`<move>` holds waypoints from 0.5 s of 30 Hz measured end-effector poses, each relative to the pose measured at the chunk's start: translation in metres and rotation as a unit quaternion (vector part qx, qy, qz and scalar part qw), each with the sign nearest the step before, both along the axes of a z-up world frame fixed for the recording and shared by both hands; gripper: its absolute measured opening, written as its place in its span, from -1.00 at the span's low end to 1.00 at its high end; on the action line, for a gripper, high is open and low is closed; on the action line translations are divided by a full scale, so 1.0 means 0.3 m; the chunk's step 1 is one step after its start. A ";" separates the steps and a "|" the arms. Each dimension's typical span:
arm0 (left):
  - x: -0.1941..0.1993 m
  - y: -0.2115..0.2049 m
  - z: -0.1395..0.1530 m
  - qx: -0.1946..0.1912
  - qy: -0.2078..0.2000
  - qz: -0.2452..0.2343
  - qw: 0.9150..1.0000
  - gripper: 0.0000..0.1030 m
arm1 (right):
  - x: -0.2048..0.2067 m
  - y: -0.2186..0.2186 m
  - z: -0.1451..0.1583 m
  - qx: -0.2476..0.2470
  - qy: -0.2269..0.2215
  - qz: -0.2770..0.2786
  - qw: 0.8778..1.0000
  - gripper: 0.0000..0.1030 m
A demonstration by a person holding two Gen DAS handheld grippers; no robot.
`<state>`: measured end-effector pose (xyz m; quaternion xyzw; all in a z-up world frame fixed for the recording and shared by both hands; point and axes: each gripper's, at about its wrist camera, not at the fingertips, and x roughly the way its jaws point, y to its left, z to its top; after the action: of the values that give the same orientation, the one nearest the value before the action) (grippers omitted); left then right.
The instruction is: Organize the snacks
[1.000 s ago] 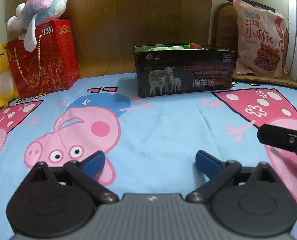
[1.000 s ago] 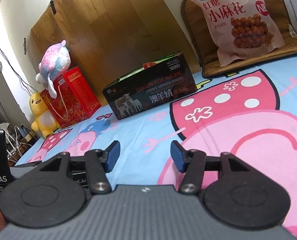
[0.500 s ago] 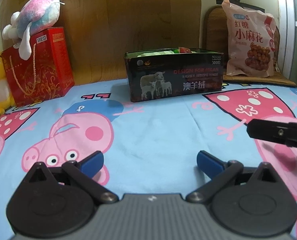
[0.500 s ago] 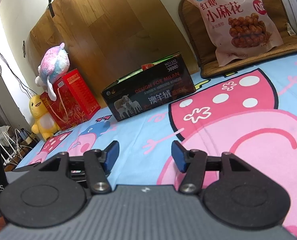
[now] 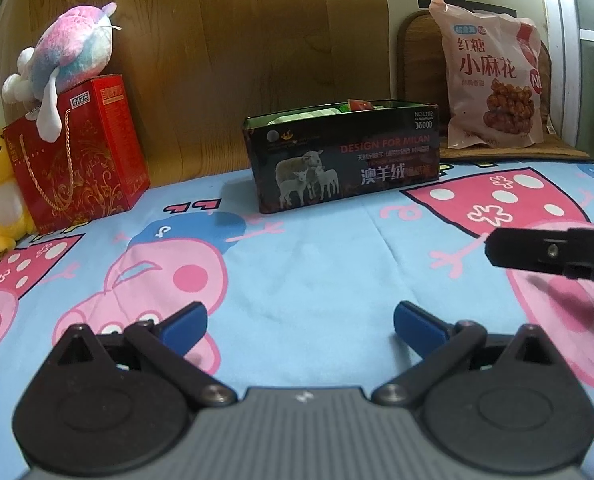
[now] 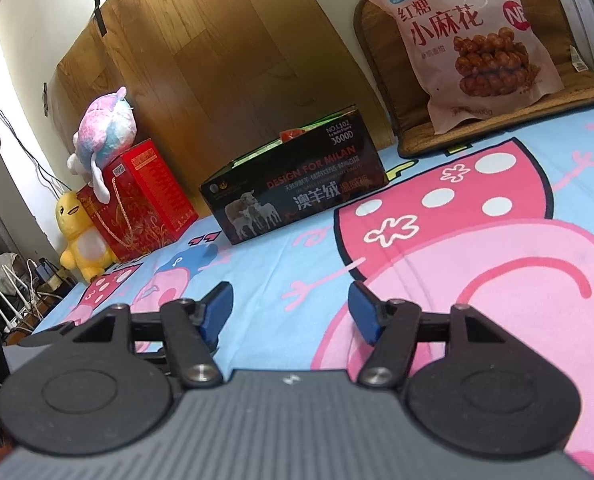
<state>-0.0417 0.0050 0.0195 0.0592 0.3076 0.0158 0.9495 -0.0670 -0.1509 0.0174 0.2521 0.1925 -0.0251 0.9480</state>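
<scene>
While both grippers' fingers [image 6: 217,312] gape empty, snacks apparently fill the box [image 5: 345,160].

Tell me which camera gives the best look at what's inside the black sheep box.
Left wrist view. It faces the black box squarely and looks slightly over its rim, showing green, white and red packets. The right wrist view sees the box obliquely from lower down; only a red corner peeks out.

Right tongs [image 6: 290,307] just widened, apparently empty
</scene>
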 end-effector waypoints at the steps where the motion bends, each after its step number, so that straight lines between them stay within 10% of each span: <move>1: 0.000 0.000 0.000 0.000 -0.001 0.001 1.000 0.99 | 0.000 0.001 0.000 0.000 0.000 -0.001 1.000 0.31; 15: -0.019 0.001 0.009 -0.009 -0.017 -0.013 1.000 0.99 | 0.000 0.000 0.000 0.001 0.001 -0.005 1.000 0.36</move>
<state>-0.0473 0.0053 0.0224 0.0546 0.2904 0.0022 0.9553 -0.0670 -0.1508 0.0173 0.2544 0.1917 -0.0299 0.9474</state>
